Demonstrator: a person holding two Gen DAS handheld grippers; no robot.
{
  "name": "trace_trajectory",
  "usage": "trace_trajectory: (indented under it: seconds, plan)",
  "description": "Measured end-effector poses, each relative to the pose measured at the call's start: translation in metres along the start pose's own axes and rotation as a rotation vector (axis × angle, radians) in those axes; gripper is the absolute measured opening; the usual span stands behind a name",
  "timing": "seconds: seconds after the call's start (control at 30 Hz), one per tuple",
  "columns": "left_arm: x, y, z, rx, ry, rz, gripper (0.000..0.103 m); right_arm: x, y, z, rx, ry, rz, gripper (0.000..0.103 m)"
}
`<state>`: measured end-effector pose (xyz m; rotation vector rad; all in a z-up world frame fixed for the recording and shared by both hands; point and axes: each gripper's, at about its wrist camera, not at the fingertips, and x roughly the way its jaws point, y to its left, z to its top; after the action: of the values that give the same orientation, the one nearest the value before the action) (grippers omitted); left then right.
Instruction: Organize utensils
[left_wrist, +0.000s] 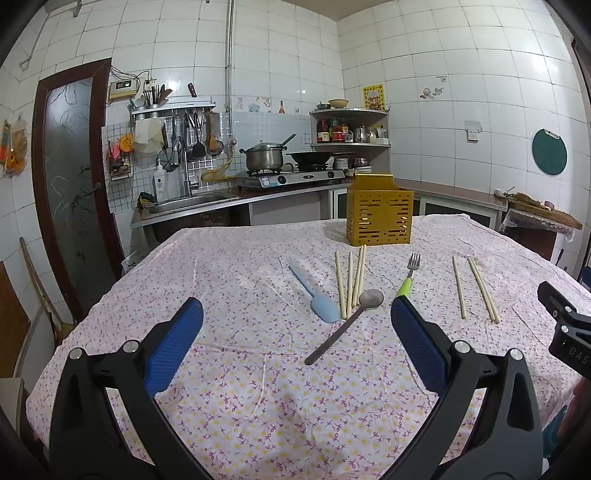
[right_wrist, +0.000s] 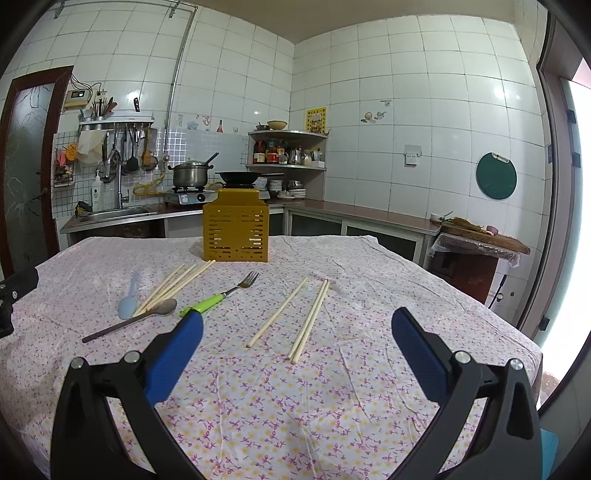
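Observation:
A yellow slotted utensil holder (left_wrist: 379, 216) (right_wrist: 235, 234) stands upright at the far side of the table. In front of it lie several wooden chopsticks (left_wrist: 351, 280) (right_wrist: 177, 286), a light blue spatula (left_wrist: 319, 301) (right_wrist: 128, 302), a metal spoon (left_wrist: 345, 325) (right_wrist: 136, 317), a green-handled fork (left_wrist: 408, 277) (right_wrist: 221, 297) and three more chopsticks (left_wrist: 476, 288) (right_wrist: 306, 319) to the right. My left gripper (left_wrist: 295, 317) is open above the cloth, just short of the spoon. My right gripper (right_wrist: 297, 328) is open near the right chopsticks. Neither holds anything.
A floral cloth (left_wrist: 258, 387) (right_wrist: 295, 406) covers the table. Behind it run a counter with a sink (left_wrist: 192, 201), a gas stove with a pot (left_wrist: 264, 157) and a wok (left_wrist: 309, 158). The right gripper's body (left_wrist: 565, 321) shows at the left view's right edge.

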<state>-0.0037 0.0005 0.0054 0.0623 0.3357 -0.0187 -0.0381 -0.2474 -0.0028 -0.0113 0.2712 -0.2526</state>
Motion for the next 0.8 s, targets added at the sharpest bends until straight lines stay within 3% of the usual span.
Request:
trace_trajectory:
  seconds: [0.8]
  plan:
    - [0.0041, 0.0023, -0.0027, -0.002, 0.009, -0.004, 0.098, 0.0009, 0.0004, -0.0023, -0.002, 0.003, -0.004, 0.099]
